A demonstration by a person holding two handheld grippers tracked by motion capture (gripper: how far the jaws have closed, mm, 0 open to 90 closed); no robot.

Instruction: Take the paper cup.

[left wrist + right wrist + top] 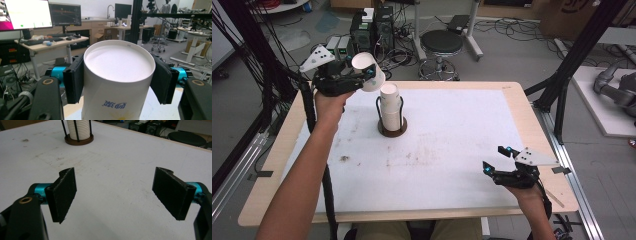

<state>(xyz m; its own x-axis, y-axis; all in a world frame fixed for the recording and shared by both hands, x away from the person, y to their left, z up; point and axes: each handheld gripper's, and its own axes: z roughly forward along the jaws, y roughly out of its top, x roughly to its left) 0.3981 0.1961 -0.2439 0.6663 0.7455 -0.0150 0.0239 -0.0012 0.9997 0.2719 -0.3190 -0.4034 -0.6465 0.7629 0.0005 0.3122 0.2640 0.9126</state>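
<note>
Paper cup clamped in left gripper, raised over table's far-left area, tilted.
Left gripper view: both black pads press cup's side walls just under the rim; blue print on its wall, upside down, not readable, yellow mark below it. Just right of it, a stack of white cups stands upright in a wire holder on the white table. Right gripper near right front edge, jaws wide apart, nothing between them, well apart from the stack.

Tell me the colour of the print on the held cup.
Blue lettering on the white cup, clearest in the left gripper view.
</note>
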